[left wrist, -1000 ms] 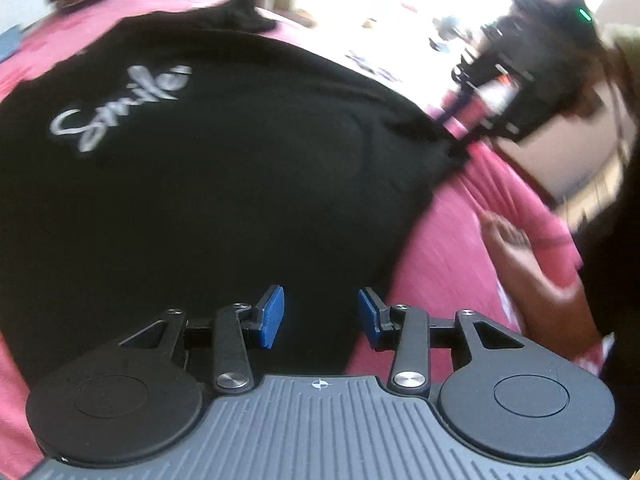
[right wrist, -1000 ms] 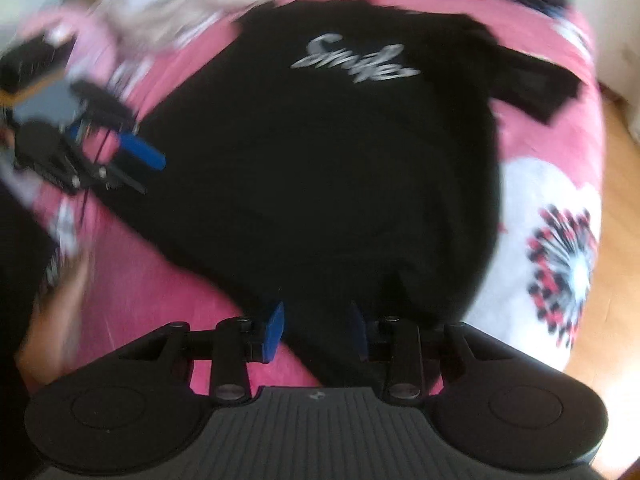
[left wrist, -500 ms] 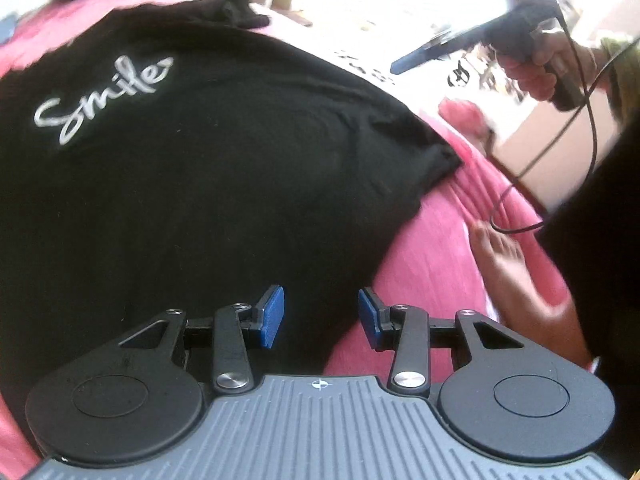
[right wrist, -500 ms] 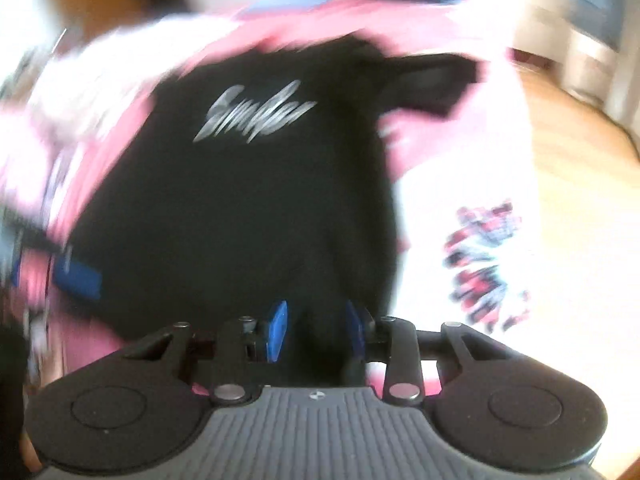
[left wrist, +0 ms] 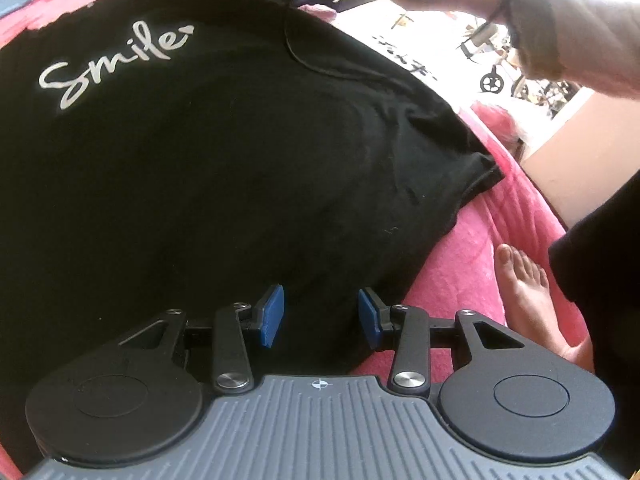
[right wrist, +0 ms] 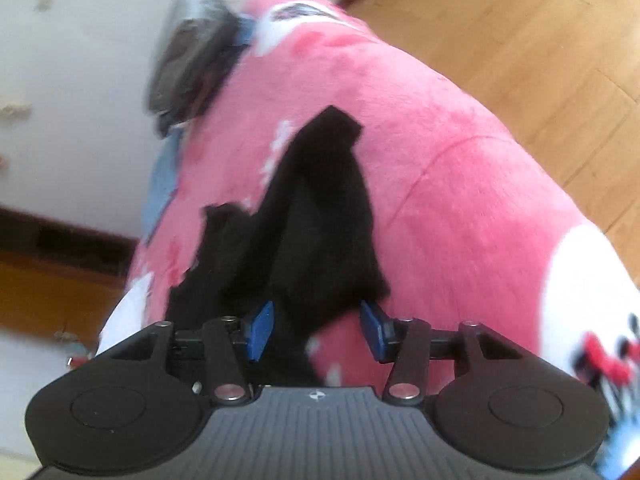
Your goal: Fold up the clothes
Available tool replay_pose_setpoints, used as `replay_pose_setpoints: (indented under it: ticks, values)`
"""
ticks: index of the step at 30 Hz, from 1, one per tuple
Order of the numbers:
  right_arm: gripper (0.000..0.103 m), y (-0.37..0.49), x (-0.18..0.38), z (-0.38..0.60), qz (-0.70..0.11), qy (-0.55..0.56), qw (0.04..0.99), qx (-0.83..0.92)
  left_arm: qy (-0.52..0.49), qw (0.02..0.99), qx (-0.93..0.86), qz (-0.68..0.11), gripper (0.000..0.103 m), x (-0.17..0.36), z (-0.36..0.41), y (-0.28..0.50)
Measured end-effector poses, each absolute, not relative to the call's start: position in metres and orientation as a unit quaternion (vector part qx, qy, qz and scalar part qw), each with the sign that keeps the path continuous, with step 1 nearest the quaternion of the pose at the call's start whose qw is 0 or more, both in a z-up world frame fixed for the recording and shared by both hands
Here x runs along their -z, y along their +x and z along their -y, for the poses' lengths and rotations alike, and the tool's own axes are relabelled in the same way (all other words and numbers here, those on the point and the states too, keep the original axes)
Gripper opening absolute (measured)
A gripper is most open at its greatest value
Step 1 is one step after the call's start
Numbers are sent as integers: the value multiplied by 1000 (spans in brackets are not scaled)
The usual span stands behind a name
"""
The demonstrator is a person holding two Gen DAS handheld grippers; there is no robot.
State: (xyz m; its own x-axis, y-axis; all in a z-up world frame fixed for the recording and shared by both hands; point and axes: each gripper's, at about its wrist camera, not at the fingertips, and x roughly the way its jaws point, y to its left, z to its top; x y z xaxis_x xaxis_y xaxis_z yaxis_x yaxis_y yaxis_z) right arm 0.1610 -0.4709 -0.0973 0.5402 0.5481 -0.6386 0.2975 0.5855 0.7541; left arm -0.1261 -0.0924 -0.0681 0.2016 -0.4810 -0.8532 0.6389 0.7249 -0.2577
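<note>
A black T-shirt (left wrist: 224, 168) with a white "Smile" print (left wrist: 116, 64) lies spread flat, front up, over a pink blanket (left wrist: 472, 248) on a bed. No fold is visible in it, so the task looks to be at its very start: 0 folds made, both sleeves and the body left to do.

The left gripper (left wrist: 321, 317) hovers over the shirt's near edge at 6 o'clock in its own view, its blue pads (left wrist: 272, 316) parted with only flat cloth showing below them; nothing is pinched, so it is released. The hem corner (left wrist: 484, 178) lies at about 3 o'clock, and a bare foot (left wrist: 528, 292) rests on the blanket at 4 o'clock.

In the right wrist view the right gripper (right wrist: 318, 330) points at 1 sleeve (right wrist: 320, 208), which runs up toward 12 o'clock across the blanket, with wooden floor (right wrist: 540, 60) at 1 to 2 o'clock. Its jaws are opening; black cloth lies in the gap between them, yet the pads do not press on it. The person's arm (left wrist: 560, 36) reaches across at 1 o'clock in the left view.

Judging from this, the sleeve is the likely first fold.
</note>
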Motion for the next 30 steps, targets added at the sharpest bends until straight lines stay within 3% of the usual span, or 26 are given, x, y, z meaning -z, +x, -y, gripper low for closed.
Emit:
replay_pose_setpoints:
  ticks: [2,4,6,8,16,25,28,30]
  values:
    - [49,174,104,466,-462,458,756,-72,68,772,360,-519,41,70,93,-124]
    - [38,182,97,462,-443,436,780,-64,61,772,359,-521,41,71,93,-122]
    - [10,191,90,457,-429,413,801,-70,62,772,361,-519,41,72,93,-122]
    - [6,199,79,454,-412,391,820,-74,66,771,365,-517,41,72,93,-123]
    - [5,224,17,442,-333,223,910,-107,82,769,378,-509,41,73,95,-126]
    - [6,237,57,453,-363,188,911,-57,88,765,383,-511,41,71,96,-127]
    - [12,240,79,466,-398,209,893,-35,90,765,383,-511,41,70,97,-127]
    - [28,229,80,483,-391,259,883,-30,90,765,383,-510,41,70,97,-128]
